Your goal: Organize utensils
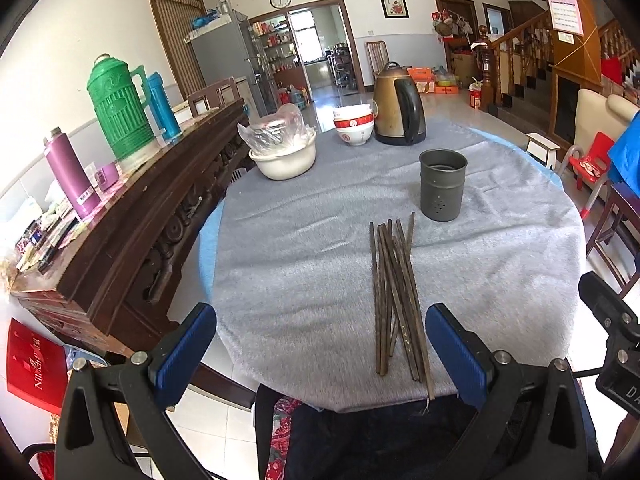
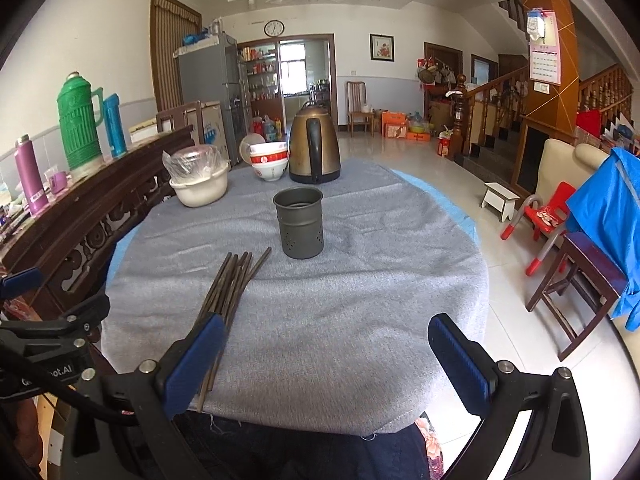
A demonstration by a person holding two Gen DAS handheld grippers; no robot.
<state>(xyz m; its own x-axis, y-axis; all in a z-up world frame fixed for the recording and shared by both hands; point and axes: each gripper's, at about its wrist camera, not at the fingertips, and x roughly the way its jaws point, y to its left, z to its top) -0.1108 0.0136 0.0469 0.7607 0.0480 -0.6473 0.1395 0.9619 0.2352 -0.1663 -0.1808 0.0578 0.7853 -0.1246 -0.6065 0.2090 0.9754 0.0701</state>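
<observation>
Nothing is picked up yet: both the left gripper (image 1: 320,352) and right gripper (image 2: 326,364) hang wide apart, empty. The chopsticks (image 1: 394,292) lie bundled on the desk (image 1: 304,248) near the holder (image 1: 442,184). Next, I judge, one gripper must pinch them and lift.

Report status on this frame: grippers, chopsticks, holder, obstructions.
Left gripper open, empty. Right gripper open, empty. Chopsticks loose on cloth; holder upright beyond them. Nothing between.

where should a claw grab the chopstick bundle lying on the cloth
Grip the chopsticks across the near ends, where they bunch tightly; farther up they fan apart. Come from above, jaws straddling the bundle's width, since they lie flat on the grey cloth.
</observation>
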